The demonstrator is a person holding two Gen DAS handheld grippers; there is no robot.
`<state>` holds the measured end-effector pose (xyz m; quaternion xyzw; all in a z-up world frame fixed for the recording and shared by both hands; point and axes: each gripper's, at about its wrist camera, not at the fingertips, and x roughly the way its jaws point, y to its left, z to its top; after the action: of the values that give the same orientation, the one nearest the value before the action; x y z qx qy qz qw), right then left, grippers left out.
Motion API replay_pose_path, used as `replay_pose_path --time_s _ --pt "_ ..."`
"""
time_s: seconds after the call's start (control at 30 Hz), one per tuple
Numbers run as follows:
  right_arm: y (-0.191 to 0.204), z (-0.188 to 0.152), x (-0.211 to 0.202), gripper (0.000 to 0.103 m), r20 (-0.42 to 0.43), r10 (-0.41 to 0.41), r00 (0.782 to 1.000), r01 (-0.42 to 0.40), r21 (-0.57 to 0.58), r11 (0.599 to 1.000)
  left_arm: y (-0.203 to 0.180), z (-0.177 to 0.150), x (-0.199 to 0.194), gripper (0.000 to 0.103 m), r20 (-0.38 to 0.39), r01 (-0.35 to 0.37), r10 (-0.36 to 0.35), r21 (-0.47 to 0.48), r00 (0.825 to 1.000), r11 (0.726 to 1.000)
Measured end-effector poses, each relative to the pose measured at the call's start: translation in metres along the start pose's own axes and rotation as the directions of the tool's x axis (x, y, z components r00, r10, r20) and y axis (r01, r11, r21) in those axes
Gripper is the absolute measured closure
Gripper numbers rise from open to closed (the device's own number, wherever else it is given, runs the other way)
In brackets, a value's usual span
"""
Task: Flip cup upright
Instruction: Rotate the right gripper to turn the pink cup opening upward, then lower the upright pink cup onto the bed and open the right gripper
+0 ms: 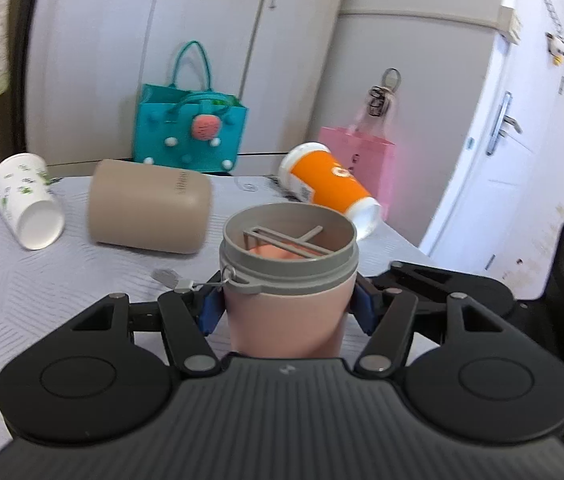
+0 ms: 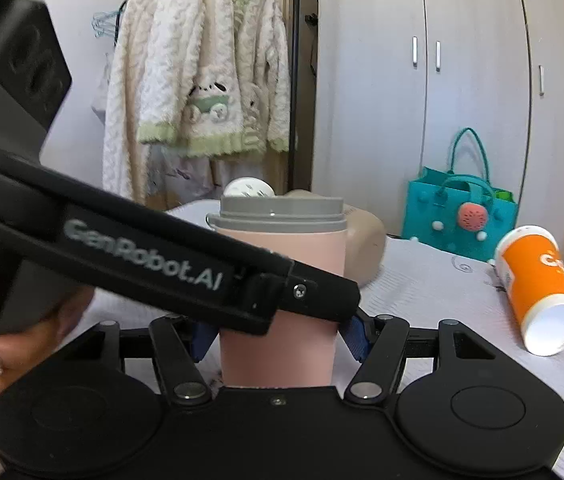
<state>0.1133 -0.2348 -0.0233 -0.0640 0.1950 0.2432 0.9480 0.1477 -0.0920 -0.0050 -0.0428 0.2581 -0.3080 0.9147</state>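
A pink cup [image 1: 285, 312] with a grey rim and inner strainer stands upright between both grippers. My left gripper [image 1: 285, 312] is shut on the cup's body, blue pads [image 1: 210, 314] against its sides. My right gripper [image 2: 278, 336] is also shut on the same pink cup [image 2: 282, 264], with the left gripper's black body crossing in front of it. A beige cup [image 1: 146, 208], a white paper cup [image 1: 28, 200] and an orange paper cup [image 1: 329, 186] lie on their sides on the table.
The table has a white patterned cloth [image 1: 42, 288]. A teal bag [image 1: 190, 136] and a pink bag [image 1: 357, 156] stand behind it. Wardrobe doors at the back, a white door [image 1: 501, 128] at right. A robe [image 2: 198, 76] hangs at left.
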Motion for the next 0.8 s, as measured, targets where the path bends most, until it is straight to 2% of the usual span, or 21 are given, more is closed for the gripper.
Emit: replay_pose_path --time_s 0.27,0.37,0.4,0.47,0.53,0.6,0.63,0.7,0.8 --pt "-0.003 -0.006 -0.006 0.036 0.015 -0.016 1.0 0.016 0.013 1.0 -0.006 -0.006 0.003 0.041 0.026 0.022 -0.022 -0.003 0.999 1.0" --pt "-0.005 -0.007 -0.007 0.035 0.023 -0.008 1.0 0.008 0.016 1.0 -0.009 -0.005 0.003 0.041 0.038 -0.006 0.005 0.015 0.999 1.0" --pt "-0.005 -0.007 -0.008 0.034 0.022 -0.008 1.0 0.008 0.01 1.0 -0.011 -0.004 0.003 0.041 0.04 -0.019 0.018 0.033 0.999 0.999" --pt "-0.004 -0.008 -0.012 0.023 0.028 -0.011 1.0 0.011 -0.014 1.0 -0.011 -0.001 0.004 0.041 0.031 -0.023 0.022 0.059 0.999 0.998" --pt "0.0 -0.008 -0.015 0.023 0.03 -0.017 0.999 0.018 -0.042 0.999 -0.012 0.001 0.005 0.041 0.025 -0.023 0.021 0.077 0.999 0.997" --pt "0.001 -0.008 -0.014 0.023 0.021 -0.049 0.999 0.05 -0.051 0.997 -0.016 0.002 0.005 0.041 0.043 -0.059 0.055 0.112 0.998 0.992" --pt "0.001 -0.008 -0.012 0.024 0.011 -0.059 0.998 0.059 -0.049 0.997 -0.017 0.002 0.005 0.041 0.05 -0.071 0.065 0.126 0.997 0.989" --pt "-0.001 -0.008 -0.008 0.036 -0.012 -0.057 0.998 0.057 -0.024 0.998 -0.018 0.003 0.006 0.041 0.051 -0.071 0.065 0.135 0.997 0.988" --pt "-0.005 -0.008 -0.002 0.038 -0.011 -0.052 0.999 0.052 0.008 0.999 -0.017 0.002 0.006 0.041 0.064 -0.092 0.083 0.156 0.995 0.984"
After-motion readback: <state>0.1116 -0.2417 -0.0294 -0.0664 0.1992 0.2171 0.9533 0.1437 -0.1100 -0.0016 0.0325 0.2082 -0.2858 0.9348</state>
